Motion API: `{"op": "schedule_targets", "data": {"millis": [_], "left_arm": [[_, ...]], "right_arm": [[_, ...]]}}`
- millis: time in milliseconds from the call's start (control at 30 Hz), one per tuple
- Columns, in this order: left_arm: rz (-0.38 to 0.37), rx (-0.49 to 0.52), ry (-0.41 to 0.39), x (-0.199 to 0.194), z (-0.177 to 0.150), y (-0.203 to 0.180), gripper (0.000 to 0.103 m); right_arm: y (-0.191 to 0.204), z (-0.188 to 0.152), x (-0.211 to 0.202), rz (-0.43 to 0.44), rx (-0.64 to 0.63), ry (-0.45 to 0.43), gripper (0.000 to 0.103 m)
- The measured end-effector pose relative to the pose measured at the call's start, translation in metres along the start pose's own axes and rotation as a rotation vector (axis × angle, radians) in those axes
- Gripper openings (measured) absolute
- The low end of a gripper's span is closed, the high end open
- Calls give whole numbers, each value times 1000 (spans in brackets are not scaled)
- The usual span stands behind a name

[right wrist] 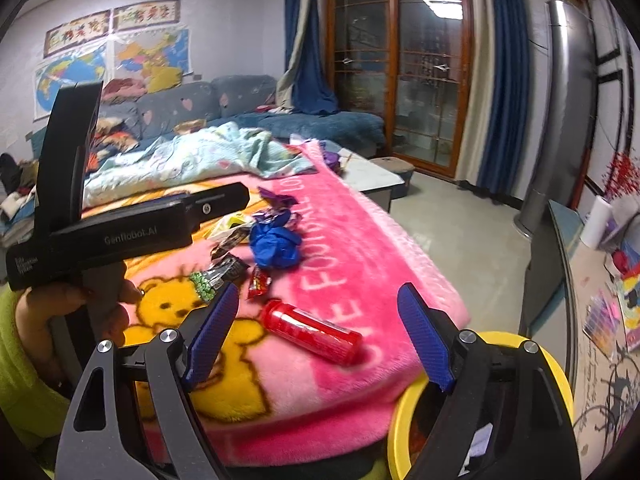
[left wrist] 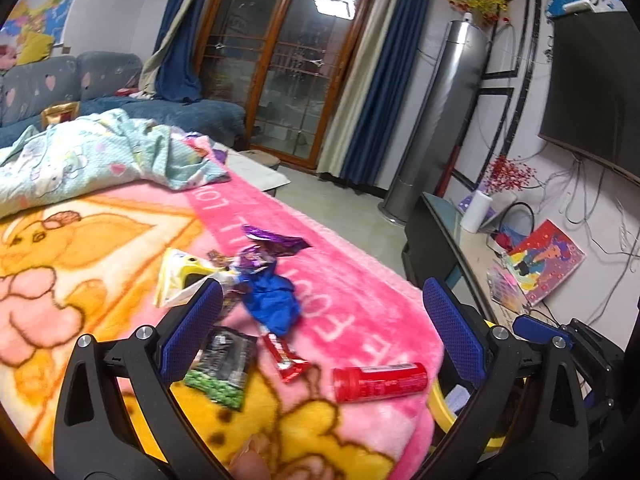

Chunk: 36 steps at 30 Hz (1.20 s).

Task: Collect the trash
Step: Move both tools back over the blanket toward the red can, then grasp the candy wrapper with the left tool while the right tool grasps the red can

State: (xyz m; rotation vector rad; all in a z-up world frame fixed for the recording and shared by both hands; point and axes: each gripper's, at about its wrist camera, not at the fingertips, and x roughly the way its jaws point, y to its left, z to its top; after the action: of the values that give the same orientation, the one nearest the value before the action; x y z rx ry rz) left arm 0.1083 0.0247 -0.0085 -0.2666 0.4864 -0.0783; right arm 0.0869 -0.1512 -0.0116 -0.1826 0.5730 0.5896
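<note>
Left wrist view: we see our left gripper (left wrist: 322,322) wide open, gripping nothing, above the pink blanket (left wrist: 360,280).
Right gripper (right wrist: 316,336): spread wide and empty.
Trash: red tube (right wrist: 312,332) lies between our right fingers' line of sight; blue wrapper (right wrist: 276,246), red packet (right wrist: 258,282) and green-edged packet (left wrist: 224,372) lie near it.
Yellow bin (right wrist: 400,420): just beside the blanket's edge.
</note>
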Motion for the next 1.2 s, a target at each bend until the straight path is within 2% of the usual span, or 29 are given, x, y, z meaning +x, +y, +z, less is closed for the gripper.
{"op": "schedule_targets", "data": {"millis": [167, 300, 433, 733, 833, 967, 1133, 1200], "left_arm": [[64, -27, 40, 9, 1, 27, 92], [104, -35, 89, 20, -2, 51, 92], [115, -51, 145, 33, -7, 71, 92], [85, -61, 243, 65, -14, 85, 62], [75, -43, 275, 75, -16, 81, 52], [81, -43, 309, 83, -19, 80, 40], [78, -55, 341, 90, -23, 83, 33], [70, -54, 339, 87, -23, 81, 26]], "right_arm": [[5, 2, 30, 41, -31, 74, 79], [7, -3, 58, 99, -58, 170, 79], [8, -9, 80, 92, -96, 221, 79], [12, -22, 117, 130, -204, 321, 77], [16, -25, 121, 142, -212, 335, 66], [20, -26, 119, 154, -203, 319, 59], [25, -27, 116, 152, -183, 305, 50], [28, -27, 114, 148, -165, 303, 47]]}}
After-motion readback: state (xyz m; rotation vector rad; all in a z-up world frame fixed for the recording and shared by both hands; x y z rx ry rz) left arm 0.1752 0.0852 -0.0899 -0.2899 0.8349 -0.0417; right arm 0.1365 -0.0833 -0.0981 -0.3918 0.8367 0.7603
